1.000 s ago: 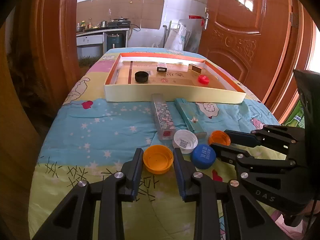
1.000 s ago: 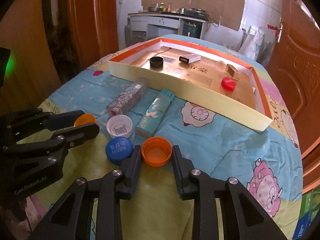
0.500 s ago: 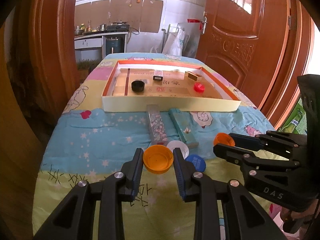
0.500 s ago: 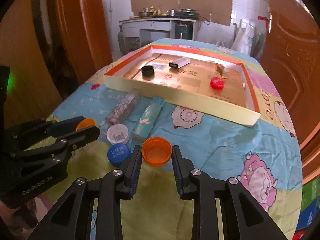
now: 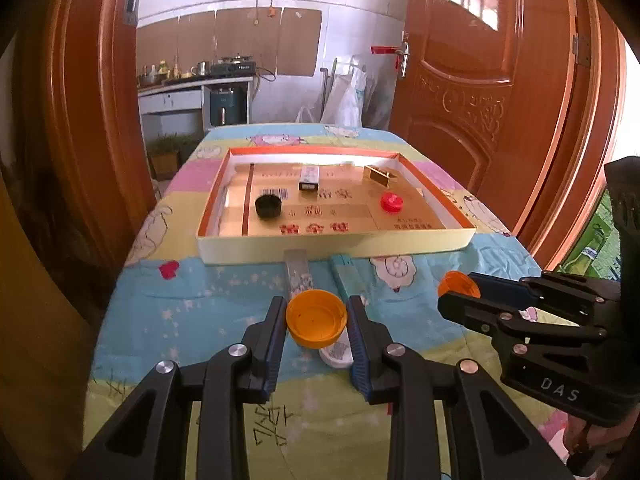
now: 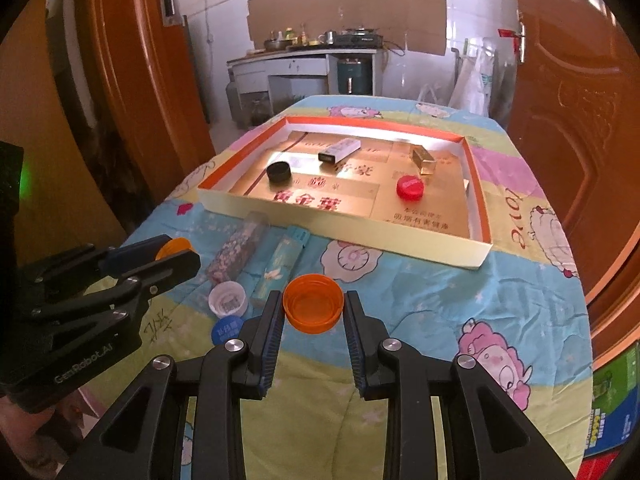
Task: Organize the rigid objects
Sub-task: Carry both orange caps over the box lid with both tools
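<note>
Left wrist view: left gripper (image 5: pixel 317 316) clenched on a yellow-orange plastic bottle cap (image 5: pixel 317 318), lifted above the cartoon-print tablecloth (image 5: pixel 192 304), short of the shallow orange-rimmed cardboard tray (image 5: pixel 332 246).

Right wrist view: right gripper (image 6: pixel 313 312) grasping a darker orange plastic cap (image 6: pixel 313 308) (also airborne). Judged step: carrying 2 caps; next, clear the tray's near wall, then release inside.

Behind the bed, a kitchen counter (image 6: pixel 304 62) crowded with pots (image 6: pixel 276 43). Carved wooden door (image 5: pixel 476 92) at right. Cardboard sheets (image 6: pixel 348 8) on the white wall.
</note>
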`<state>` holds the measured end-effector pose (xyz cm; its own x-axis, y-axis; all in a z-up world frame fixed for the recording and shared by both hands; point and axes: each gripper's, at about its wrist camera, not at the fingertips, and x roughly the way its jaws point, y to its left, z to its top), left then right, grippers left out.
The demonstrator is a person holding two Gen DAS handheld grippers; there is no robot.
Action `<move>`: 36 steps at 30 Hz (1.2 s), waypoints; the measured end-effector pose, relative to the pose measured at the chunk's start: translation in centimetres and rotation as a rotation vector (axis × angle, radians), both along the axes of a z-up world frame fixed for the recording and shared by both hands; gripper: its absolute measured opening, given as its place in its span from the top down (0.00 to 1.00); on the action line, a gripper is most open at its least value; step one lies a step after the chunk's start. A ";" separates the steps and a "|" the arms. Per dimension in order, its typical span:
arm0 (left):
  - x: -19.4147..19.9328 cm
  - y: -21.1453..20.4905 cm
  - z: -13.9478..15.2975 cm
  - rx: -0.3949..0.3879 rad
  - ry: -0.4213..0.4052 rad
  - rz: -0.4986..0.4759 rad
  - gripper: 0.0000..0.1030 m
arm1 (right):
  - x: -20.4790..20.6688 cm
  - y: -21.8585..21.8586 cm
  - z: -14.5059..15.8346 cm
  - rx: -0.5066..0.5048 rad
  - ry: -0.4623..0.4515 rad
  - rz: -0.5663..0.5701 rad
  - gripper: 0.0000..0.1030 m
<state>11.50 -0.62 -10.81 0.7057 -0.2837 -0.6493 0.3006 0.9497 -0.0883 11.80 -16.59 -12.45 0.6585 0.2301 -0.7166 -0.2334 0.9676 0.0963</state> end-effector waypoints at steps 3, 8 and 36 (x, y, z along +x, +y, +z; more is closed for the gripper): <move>0.2 -0.2 0.2 0.006 -0.002 0.004 0.70 | 0.1 -0.5 0.4 0.013 -0.008 -0.011 0.70; 0.8 -0.4 0.5 0.017 -0.007 0.012 0.70 | 0.5 -0.9 0.5 0.015 -0.009 -0.022 0.70; 6.7 -1.0 1.5 0.026 0.011 0.031 0.70 | 5.1 -2.2 1.7 0.023 -0.015 -0.027 0.70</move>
